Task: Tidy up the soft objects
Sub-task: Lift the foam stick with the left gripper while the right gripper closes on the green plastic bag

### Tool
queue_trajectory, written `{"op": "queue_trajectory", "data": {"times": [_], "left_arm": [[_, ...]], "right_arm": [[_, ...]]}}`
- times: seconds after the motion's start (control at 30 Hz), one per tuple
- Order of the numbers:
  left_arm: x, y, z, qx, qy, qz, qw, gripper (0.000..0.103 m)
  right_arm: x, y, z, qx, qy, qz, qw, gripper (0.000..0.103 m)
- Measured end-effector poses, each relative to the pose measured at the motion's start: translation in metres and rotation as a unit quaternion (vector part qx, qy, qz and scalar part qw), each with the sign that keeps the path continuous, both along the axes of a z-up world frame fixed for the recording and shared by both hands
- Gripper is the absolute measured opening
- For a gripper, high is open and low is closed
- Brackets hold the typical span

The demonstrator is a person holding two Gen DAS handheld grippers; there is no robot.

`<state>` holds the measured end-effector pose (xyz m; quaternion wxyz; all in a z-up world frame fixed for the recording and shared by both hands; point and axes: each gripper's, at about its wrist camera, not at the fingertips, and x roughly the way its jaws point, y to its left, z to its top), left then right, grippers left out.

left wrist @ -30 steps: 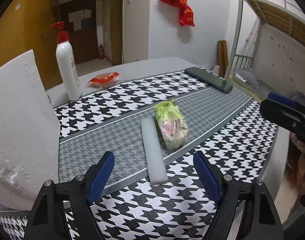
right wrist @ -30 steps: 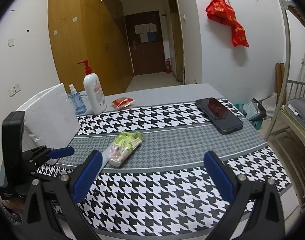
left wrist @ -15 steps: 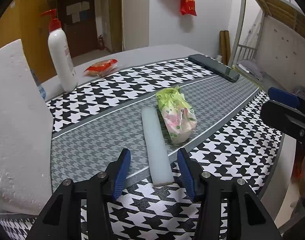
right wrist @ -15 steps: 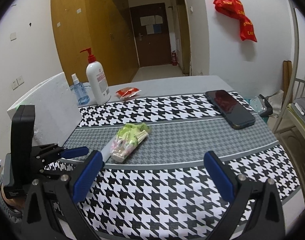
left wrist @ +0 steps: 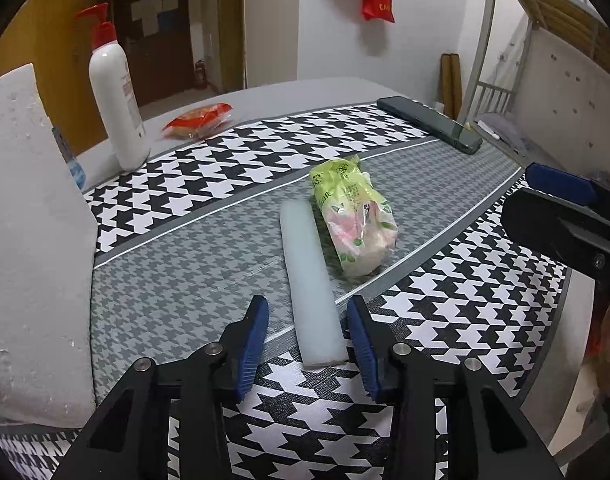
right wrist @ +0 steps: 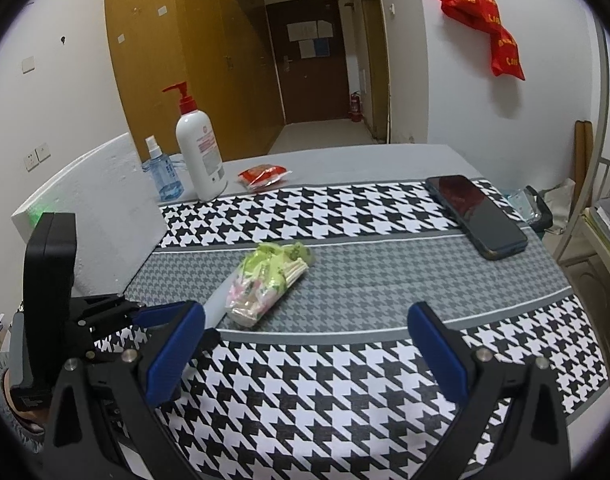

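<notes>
Foam strip (left wrist: 312, 280) half-straddled, grip not yet made.
Left tool (left wrist: 308, 330), just narrowing, flanks the strip's near end, seemingly untouching; pinching so near the end may let it droop or nudge the packet (left wrist: 353, 216) just right. Right tool (right wrist: 305, 348) gapes empty.

No text can be read for certain. The red bag (right wrist: 485, 28) on the wall at 1 o'clock bears yellow lettering, the pump bottle (right wrist: 199, 152) a pink label, the green packet (left wrist: 351, 216) small print, all too blurred to make out.
</notes>
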<state>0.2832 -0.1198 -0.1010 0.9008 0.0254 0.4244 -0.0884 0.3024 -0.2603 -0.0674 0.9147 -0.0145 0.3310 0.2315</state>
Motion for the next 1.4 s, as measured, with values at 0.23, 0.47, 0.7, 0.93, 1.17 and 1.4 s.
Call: {"op": "queue_trajectory", "data": {"times": [0.23, 0.47, 0.7, 0.93, 1.17, 1.4], "left_arm": [[-0.001, -0.007, 0.001, 0.013, -0.004, -0.012, 0.9998, 0.023], [-0.005, 0.002, 0.005, -0.005, -0.016, -0.004, 0.9998, 0.016], [-0.013, 0.016, 0.018, -0.005, -0.057, 0.019, 0.9982, 0.016], [-0.009, 0.042, 0.02, -0.005, -0.063, 0.08, 0.9947, 0.016], [-0.009, 0.052, 0.02, -0.009, -0.066, 0.097, 0.993, 0.016], [-0.008, 0.056, 0.019, -0.012, -0.064, 0.11, 0.9918, 0.016]], "right_arm": [[-0.002, 0.006, 0.0, -0.009, 0.002, 0.009, 1.0, 0.102], [-0.003, 0.005, 0.005, -0.009, -0.004, 0.012, 1.0, 0.102], [0.003, 0.013, 0.005, -0.018, 0.003, 0.017, 1.0, 0.102], [0.015, 0.03, -0.004, -0.028, 0.023, 0.027, 0.999, 0.102], [0.024, 0.05, -0.011, -0.045, 0.038, 0.039, 0.997, 0.102], [0.04, 0.06, -0.02, -0.061, 0.053, 0.038, 0.996, 0.102]]}}
